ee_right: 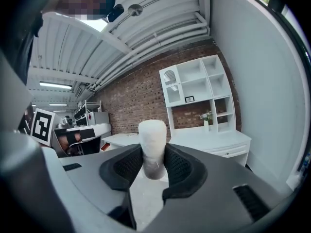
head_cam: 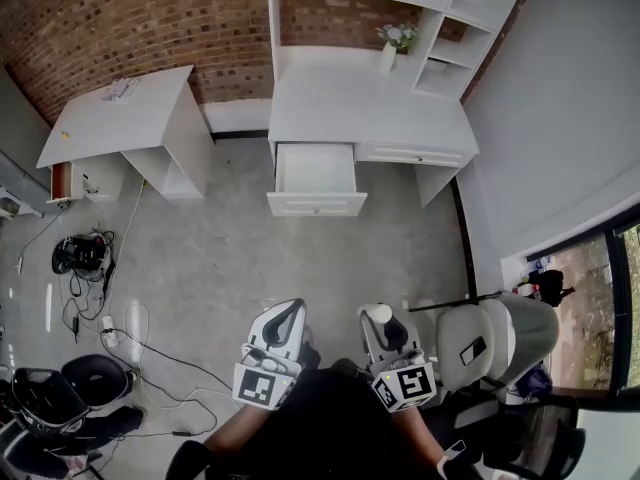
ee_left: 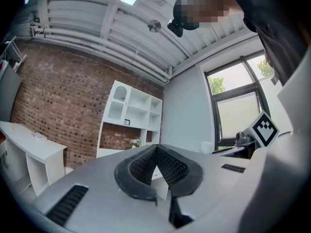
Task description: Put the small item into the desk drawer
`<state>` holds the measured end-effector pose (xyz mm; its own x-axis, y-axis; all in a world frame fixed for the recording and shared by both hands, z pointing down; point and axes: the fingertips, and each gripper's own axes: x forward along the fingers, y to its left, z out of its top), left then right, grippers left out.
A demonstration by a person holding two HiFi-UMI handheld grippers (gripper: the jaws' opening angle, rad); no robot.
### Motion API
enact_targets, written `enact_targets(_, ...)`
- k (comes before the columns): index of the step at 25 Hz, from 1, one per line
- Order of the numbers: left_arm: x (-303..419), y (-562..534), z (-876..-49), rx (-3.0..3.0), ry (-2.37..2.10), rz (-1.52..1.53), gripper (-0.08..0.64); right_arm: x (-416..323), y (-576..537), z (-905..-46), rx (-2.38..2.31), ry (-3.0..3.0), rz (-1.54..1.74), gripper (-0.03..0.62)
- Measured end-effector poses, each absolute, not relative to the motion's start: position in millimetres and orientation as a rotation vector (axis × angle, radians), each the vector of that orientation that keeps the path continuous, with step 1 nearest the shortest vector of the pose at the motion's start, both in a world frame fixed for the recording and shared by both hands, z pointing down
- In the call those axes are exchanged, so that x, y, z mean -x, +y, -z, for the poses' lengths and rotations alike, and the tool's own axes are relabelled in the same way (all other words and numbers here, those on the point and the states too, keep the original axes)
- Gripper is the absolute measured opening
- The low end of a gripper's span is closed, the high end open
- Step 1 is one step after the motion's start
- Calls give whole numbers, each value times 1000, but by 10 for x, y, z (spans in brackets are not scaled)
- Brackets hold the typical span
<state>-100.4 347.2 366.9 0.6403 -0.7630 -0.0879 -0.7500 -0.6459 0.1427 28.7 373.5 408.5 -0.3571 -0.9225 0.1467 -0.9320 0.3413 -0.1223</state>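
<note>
Ahead, grey floor (head_cam: 300,263) lies before the open drawer (head_cam: 316,204).

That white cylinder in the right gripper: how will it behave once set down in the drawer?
The white cylinder looks round-sided, so laid flat in the open drawer it would probably roll. Its matte, slightly fuzzy surface suggests something light and not slippery in the right gripper.
</note>
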Motion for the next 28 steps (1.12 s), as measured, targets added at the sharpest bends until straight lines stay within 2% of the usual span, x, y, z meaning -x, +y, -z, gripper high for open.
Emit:
enact_targets(15, 963, 2198, -3992, -2659, -1319, 136, 25, -371, 2225, -4273, -1682, -2554, -349, 149)
enact_targets(28, 436, 450, -3983, -2609, -1484, 71, 25, -1041, 462, -4315, -1578, -2635, -394, 149)
